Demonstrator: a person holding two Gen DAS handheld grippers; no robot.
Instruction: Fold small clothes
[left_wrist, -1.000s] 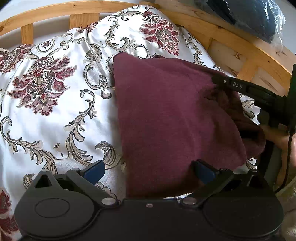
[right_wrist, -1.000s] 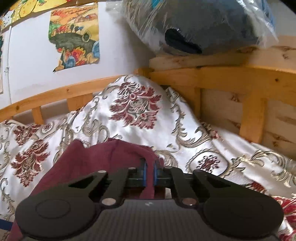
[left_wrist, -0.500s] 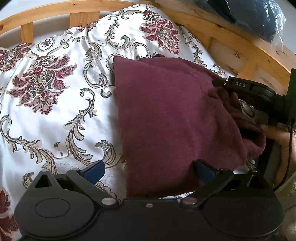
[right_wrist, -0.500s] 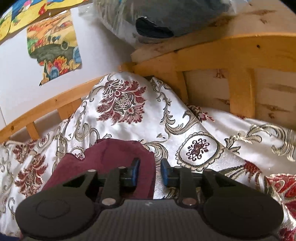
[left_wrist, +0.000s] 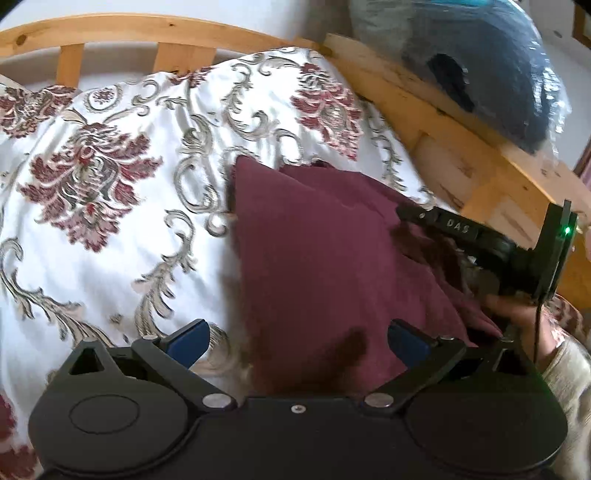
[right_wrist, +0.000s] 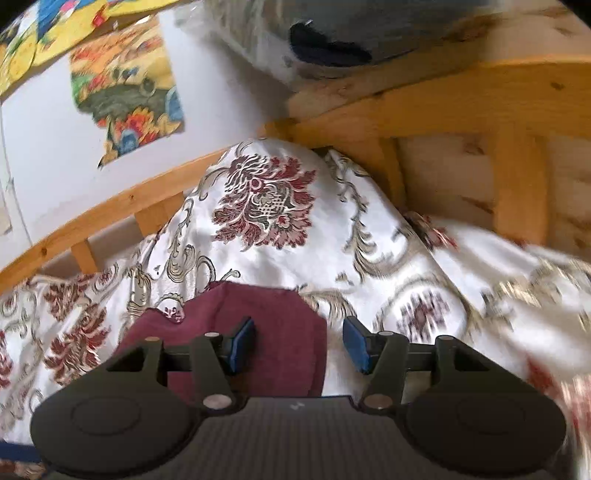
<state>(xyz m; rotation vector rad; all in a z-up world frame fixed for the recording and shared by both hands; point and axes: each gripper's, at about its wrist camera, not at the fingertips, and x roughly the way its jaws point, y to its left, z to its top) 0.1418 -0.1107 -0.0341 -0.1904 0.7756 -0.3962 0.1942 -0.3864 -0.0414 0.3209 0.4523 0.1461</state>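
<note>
A maroon garment (left_wrist: 325, 258) lies folded on a white floral bedspread (left_wrist: 110, 221). My left gripper (left_wrist: 295, 341) is open just above its near edge, empty, one pad on each side of the left border. My right gripper (right_wrist: 299, 345) is open and empty over the garment's (right_wrist: 273, 332) far right corner. It also shows in the left wrist view (left_wrist: 480, 240) at the garment's right side, held by a hand.
A wooden bed frame (left_wrist: 461, 155) runs along the back and right. A plastic-wrapped dark bundle (left_wrist: 480, 62) rests on its top rail. The bedspread (right_wrist: 369, 258) bulges up at the corner. Colourful pictures (right_wrist: 125, 92) hang on the wall.
My right gripper was shut on the garment's corner, then opened wide and let it go. The garment's right edge settled flatter. My left gripper drew back a little and stayed open.
</note>
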